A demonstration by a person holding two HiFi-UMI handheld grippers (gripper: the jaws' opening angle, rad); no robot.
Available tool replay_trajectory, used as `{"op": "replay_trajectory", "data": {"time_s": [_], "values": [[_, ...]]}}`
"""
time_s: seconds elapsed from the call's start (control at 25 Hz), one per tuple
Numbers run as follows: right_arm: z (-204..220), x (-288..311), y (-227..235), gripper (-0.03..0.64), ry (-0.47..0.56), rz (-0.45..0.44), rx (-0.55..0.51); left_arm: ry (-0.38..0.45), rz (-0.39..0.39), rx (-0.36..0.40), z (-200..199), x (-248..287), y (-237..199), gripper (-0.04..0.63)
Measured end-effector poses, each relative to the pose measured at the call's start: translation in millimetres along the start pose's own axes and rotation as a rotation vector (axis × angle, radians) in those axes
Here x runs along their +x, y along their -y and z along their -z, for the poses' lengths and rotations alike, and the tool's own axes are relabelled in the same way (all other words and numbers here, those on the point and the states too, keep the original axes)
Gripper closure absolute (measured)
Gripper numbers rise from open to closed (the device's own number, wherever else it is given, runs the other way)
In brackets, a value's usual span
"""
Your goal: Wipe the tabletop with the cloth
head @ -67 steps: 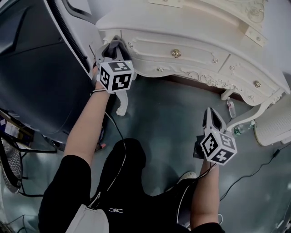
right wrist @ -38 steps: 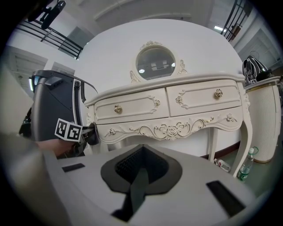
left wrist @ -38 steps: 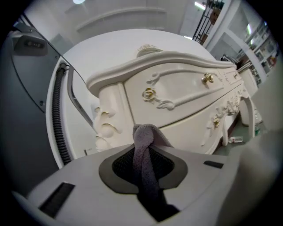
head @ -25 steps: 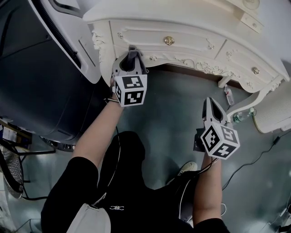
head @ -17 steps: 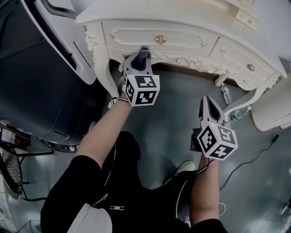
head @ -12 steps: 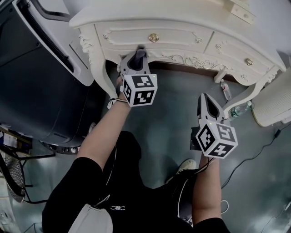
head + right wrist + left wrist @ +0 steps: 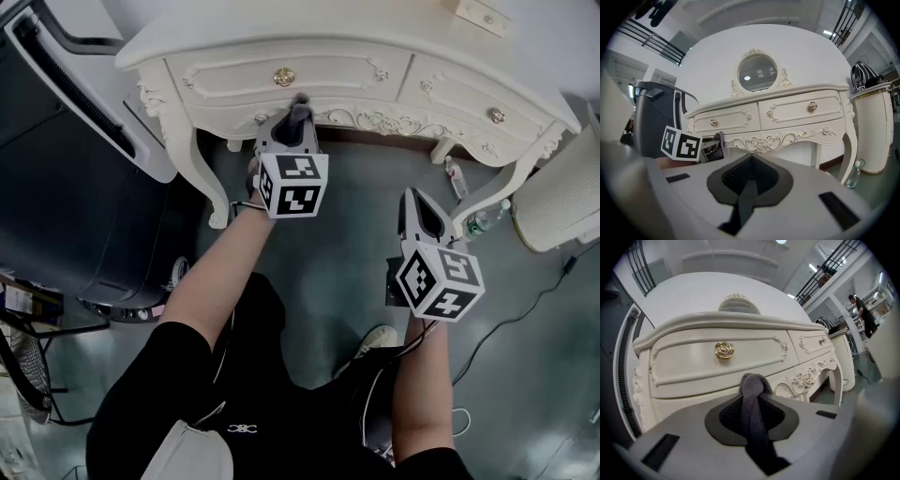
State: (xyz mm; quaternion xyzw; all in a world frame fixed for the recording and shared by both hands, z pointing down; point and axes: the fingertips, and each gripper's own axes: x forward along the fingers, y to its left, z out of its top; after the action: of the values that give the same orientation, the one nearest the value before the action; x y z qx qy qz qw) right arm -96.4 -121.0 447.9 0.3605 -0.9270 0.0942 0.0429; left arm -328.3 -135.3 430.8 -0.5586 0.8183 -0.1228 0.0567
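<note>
Cloth point(image 7: 753, 399): grey, pinched in your left gripper point(image 7: 296, 105) — fingers clamped on it.
Position: cloth tip sat near the desk point(image 7: 356, 37) front, below the gold knob point(image 7: 724, 350).
Right gripper point(image 7: 415, 199): you held it lower, over the floor point(image 7: 347, 244) — fingers closed, nothing between.

Carried the left gripper point(image 7: 296, 117) and its pinched cloth point(image 7: 300, 99) off the left corner of the table point(image 7: 394, 37) since 2.7 s ago, rightward along the front. Now in front of the carved apron point(image 7: 375, 122), just below the gold knob point(image 7: 283, 77) of the left drawer point(image 7: 225, 77) (no longer up at the top edge). Tilted the head view as well, baring the whole curved left leg point(image 7: 202, 178).
</note>
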Motion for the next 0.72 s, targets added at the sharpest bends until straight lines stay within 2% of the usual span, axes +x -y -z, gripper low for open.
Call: {"op": "replay_trajectory", "data": {"time_s": [0.12, 0.28, 0.48, 0.6, 0.72], "values": [[2.1, -2.2, 9.3, 0.614, -0.009, 0.013, -0.008, -0.012, 0.037, -0.004, -1.0, 6.5, 17.4, 0.531], [0.1, -6.3, 21.8, 0.614, -0.006, 0.029, 0.003, -0.008, 0.014, -0.022, -4.9, 9.7, 22.1, 0.531], [-3.7, -13.7, 38.3, 0.614, 0.007, 0.057, 0.019, -0.019, 0.088, -0.011, -9.5, 19.7, 51.3, 0.531], [-5.8, -18.2, 45.3, 0.614, 0.014, 0.067, 0.035, 0.005, 0.086, -0.001, -18.6, 24.2, 61.2, 0.531], [-9.1, -22.8, 53.3, 0.614, 0.023, 0.077, 0.034, 0.025, 0.117, 0.0, -27.8, 29.8, 77.2, 0.531]]}}
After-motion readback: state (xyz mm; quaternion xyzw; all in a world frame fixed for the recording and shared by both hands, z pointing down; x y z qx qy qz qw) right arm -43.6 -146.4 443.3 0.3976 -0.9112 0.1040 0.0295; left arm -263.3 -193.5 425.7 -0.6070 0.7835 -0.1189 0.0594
